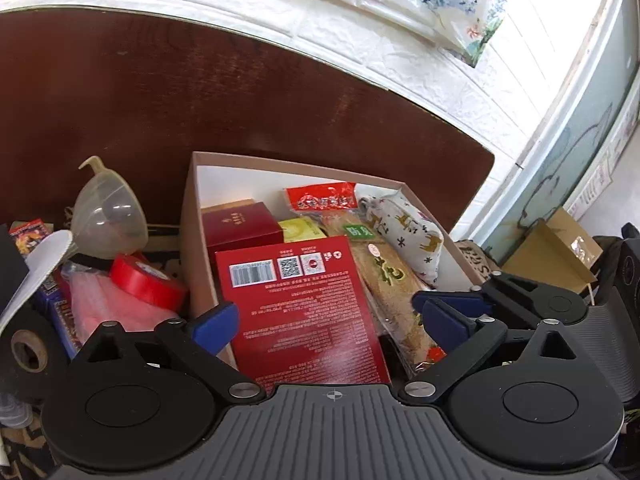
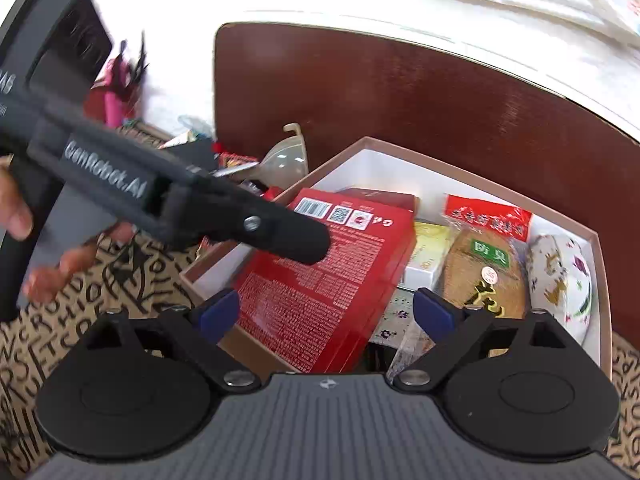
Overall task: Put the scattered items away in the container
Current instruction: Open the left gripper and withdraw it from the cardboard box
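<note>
My left gripper [image 1: 326, 316]: jaws spread wide above the flat red cardboard box [image 1: 300, 308], pads clear of it.
My right gripper [image 2: 327, 312]: also spread, gripping nothing.
Container: open tan cardboard box [image 1: 192, 216] holds the red box, a clear bag of brown cake [image 1: 394, 284], a white deer-print cloth pouch [image 1: 412, 236].
Hand: fingers [image 2: 24, 216] wrap the left grip.
Outside, left: translucent plastic funnel [image 1: 108, 216], red tape roll [image 1: 148, 280].

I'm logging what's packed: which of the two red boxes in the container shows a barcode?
The big flat red box, lying nearest the camera, barcode and QR code up. The smaller dark red box behind it shows only a gold mark.
</note>
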A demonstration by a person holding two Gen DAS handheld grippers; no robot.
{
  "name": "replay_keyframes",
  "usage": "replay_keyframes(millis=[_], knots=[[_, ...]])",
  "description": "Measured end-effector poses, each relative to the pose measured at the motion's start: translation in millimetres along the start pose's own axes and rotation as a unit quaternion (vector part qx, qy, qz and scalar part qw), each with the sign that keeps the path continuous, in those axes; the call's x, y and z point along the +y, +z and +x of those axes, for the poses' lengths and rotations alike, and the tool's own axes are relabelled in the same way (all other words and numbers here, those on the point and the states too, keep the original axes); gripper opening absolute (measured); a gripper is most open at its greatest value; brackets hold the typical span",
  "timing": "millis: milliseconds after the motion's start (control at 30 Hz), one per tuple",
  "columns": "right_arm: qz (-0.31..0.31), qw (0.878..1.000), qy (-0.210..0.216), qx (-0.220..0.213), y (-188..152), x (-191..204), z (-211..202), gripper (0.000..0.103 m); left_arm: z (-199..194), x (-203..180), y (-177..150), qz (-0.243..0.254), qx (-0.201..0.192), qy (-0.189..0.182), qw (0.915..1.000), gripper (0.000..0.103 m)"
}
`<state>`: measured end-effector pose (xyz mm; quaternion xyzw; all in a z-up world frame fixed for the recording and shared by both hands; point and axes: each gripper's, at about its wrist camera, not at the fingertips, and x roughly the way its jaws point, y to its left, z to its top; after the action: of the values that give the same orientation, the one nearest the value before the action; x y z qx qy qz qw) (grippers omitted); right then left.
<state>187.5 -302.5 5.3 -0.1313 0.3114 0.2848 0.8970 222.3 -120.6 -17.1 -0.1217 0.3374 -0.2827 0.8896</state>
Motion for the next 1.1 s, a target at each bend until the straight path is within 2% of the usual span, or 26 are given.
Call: replay_keyframes(millis=[33, 133, 500, 833, 967, 1100], knots=[[0.008, 1.0, -0.002, 0.0, 0, 0, -1, 0.1, -1, 0, -1, -0.001, 0.0, 0.003, 1.0, 0.103], [0.019, 1.0, -0.009, 0.0, 1, 3, -5, 0.102, -8, -3, -5, 0.004, -0.003, 0.016, 0.9999, 0.103], [0.029, 0.999, -0.013, -0.008, -7, 24, -26, 0.102, -40, -19, -22, 0.032, -0.007, 0.037, 0.9988, 0.103], [0.02, 0.999, -0.016, -0.025, -6, 53, -53, 0.102, -74, -26, -41, 0.037, -0.009, 0.042, 0.9984, 0.103], [0.022, 0.999, -0.008, -0.032, -7, 68, -60, 0.102, -96, -19, -58, 0.034, -0.014, 0.043, 0.9984, 0.103], [0.015, 0.999, 0.015, -0.031, -13, 93, -56, 0.102, -123, 2, -80, 0.004, -0.019, 0.053, 0.9984, 0.103]])
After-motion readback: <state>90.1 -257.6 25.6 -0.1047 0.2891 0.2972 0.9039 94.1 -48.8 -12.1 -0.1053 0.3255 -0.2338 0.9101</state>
